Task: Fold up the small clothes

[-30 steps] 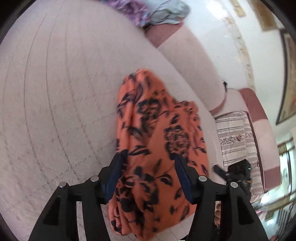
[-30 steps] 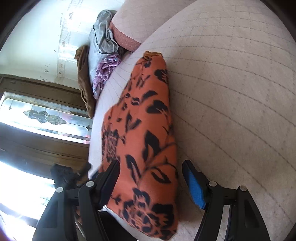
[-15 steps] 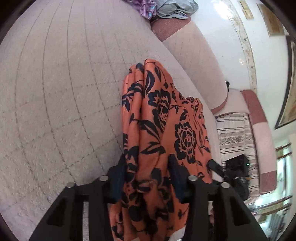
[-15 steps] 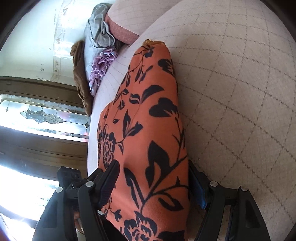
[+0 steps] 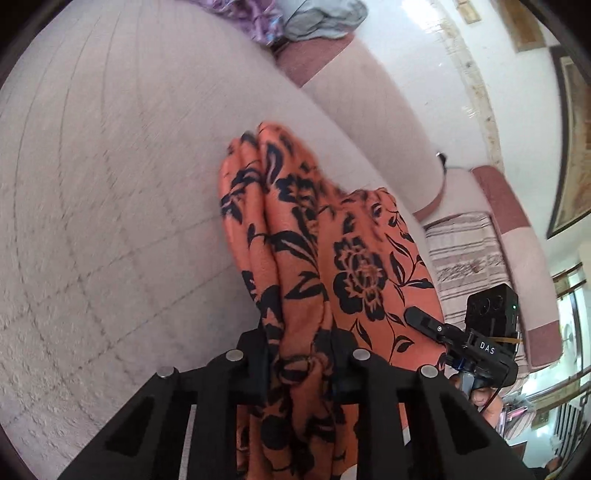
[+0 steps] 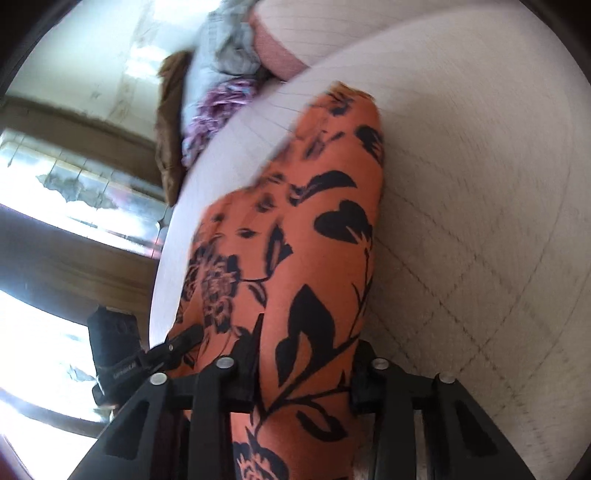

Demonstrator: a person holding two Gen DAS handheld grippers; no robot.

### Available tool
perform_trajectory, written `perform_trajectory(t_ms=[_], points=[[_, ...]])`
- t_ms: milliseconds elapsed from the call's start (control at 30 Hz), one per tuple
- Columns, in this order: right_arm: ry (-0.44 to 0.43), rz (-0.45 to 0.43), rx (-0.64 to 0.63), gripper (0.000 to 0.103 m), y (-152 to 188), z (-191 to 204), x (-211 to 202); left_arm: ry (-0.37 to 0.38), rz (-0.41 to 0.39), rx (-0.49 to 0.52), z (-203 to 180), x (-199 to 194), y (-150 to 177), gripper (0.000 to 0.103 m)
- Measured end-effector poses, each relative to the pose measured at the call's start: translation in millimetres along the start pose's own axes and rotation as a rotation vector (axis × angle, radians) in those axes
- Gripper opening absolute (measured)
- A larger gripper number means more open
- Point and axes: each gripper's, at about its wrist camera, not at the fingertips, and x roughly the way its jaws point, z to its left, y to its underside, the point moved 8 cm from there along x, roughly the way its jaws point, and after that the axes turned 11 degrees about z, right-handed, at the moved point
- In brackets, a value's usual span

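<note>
An orange garment with black flowers lies on the pale quilted sofa seat. My left gripper is shut on its near end, the cloth bunched between the jaws. In the right wrist view the same garment runs up from my right gripper, which is shut on its other near corner. The right gripper also shows in the left wrist view, at the garment's right edge; the left gripper shows in the right wrist view.
A pile of grey, purple and brown clothes lies at the far end of the seat, also in the left wrist view. A sofa backrest and a striped cushion stand to the right. A window is at the left.
Both grippers have closed on the garment's near end. The cloth is now pinched and bunched between each pair of jaws, and the views have shifted with motion blur.
</note>
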Motion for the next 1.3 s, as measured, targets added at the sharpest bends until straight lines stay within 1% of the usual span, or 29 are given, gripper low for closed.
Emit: perform_trajectory(t_ms=[33,167,267,367,400,467,500,533,567,600,633,667,700,733,767,800,867,933,967,1000,1067,1100,1133,1167,1200,1233,1267,1300], points=[[0.007,-0.013,-0.016,0.034,-2,5,-6,0.007,-0.009,0.008,-6,-2,-3,0.023],[0.018,-0.088,-0.079,0.034,-20,21,-49,0.055,-0.054,0.069,-53,-4,-23,0.023],[0.020,-0.152,-0.106,0.034,-34,21,-88,0.068,-0.064,0.129,-91,8,-41,0.023],[0.019,-0.203,-0.095,0.034,-47,7,-118,0.064,-0.047,0.162,-115,25,-51,0.024],[0.019,-0.217,-0.082,0.034,-50,-3,-127,0.061,-0.039,0.170,-121,31,-54,0.024],[0.014,-0.227,-0.054,0.034,-55,-21,-137,0.046,-0.021,0.185,-134,55,-58,0.024],[0.007,-0.225,-0.037,0.034,-56,-33,-139,0.036,-0.018,0.192,-134,58,-57,0.025],[-0.005,-0.219,-0.021,0.034,-56,-43,-139,-0.003,-0.018,0.203,-133,71,-55,0.026],[-0.025,-0.204,0.002,0.034,-55,-57,-135,-0.031,-0.013,0.200,-131,80,-55,0.032],[-0.037,-0.188,0.034,0.038,-53,-74,-130,-0.068,0.011,0.177,-121,94,-52,0.037],[-0.027,-0.183,0.063,0.039,-52,-88,-128,-0.112,0.061,0.154,-108,112,-46,0.040],[0.010,-0.180,0.092,0.039,-49,-104,-122,-0.185,0.097,0.143,-94,123,-39,0.040],[0.080,-0.167,0.115,0.040,-43,-121,-115,-0.216,0.099,0.146,-85,125,-35,0.042],[0.148,-0.151,0.145,0.043,-36,-135,-108,-0.205,0.085,0.160,-84,122,-31,0.045],[0.170,-0.148,0.159,0.046,-27,-145,-105,-0.213,0.076,0.166,-83,117,-29,0.049],[0.160,-0.168,0.155,0.046,-23,-146,-107,-0.231,0.055,0.178,-83,107,-26,0.051],[0.204,-0.214,0.144,0.047,-19,-143,-119,-0.238,0.037,0.210,-88,92,-19,0.051],[0.273,-0.279,0.109,0.050,-21,-131,-135,-0.259,0.012,0.244,-94,78,-11,0.051],[0.287,-0.316,0.094,0.050,-21,-122,-143,-0.264,0.012,0.269,-95,75,-5,0.052],[0.281,-0.337,0.077,0.050,-21,-113,-150,-0.273,0.013,0.283,-96,75,-1,0.054],[0.268,-0.365,0.008,0.054,-19,-87,-154,-0.353,0.036,0.303,-89,86,2,0.055],[0.273,-0.359,-0.023,0.063,-13,-81,-152,-0.416,0.066,0.295,-80,95,5,0.055],[0.271,-0.333,-0.037,0.070,-11,-76,-141,-0.462,0.090,0.272,-70,101,8,0.055],[0.265,-0.260,-0.030,0.070,-6,-80,-122,-0.453,0.083,0.249,-68,100,9,0.056],[0.289,-0.210,-0.010,0.070,1,-88,-112,-0.445,0.075,0.239,-69,96,9,0.056],[0.331,-0.189,0.007,0.070,4,-93,-106,-0.453,0.062,0.227,-72,89,10,0.056],[0.348,-0.206,-0.003,0.070,6,-90,-111,-0.469,0.050,0.228,-74,82,11,0.059],[0.360,-0.227,-0.021,0.070,8,-80,-118,-0.499,0.021,0.239,-79,73,11,0.066]])
